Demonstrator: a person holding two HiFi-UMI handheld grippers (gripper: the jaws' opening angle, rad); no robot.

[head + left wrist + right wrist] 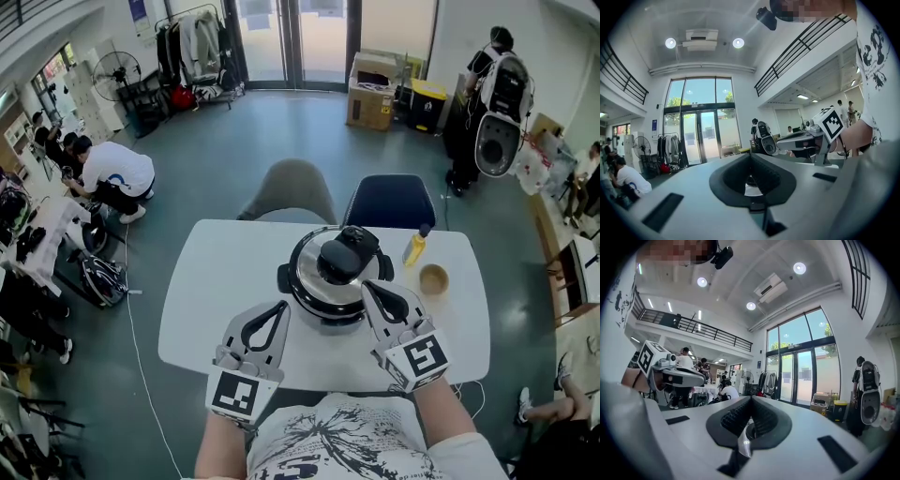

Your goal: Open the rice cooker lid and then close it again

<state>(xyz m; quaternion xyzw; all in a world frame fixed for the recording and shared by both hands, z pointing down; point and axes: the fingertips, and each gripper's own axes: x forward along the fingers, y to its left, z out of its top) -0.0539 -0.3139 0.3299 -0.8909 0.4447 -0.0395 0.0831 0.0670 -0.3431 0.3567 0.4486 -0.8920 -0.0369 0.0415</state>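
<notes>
Now your left gripper (278, 307) and right gripper (368, 286) are both pinched shut, holding nothing. The round cooker (328, 315) has a shiny metal lid (312, 277) and a black knob (342, 257).

No word, number or brand can be read. The marker cube (233, 395) on the left gripper (277, 311) and its twin (427, 357) on the right gripper (371, 289) bear only black-and-white square patterns. The shirt print (328, 445) and the blue wall sign (654, 127) cannot be read.
</notes>
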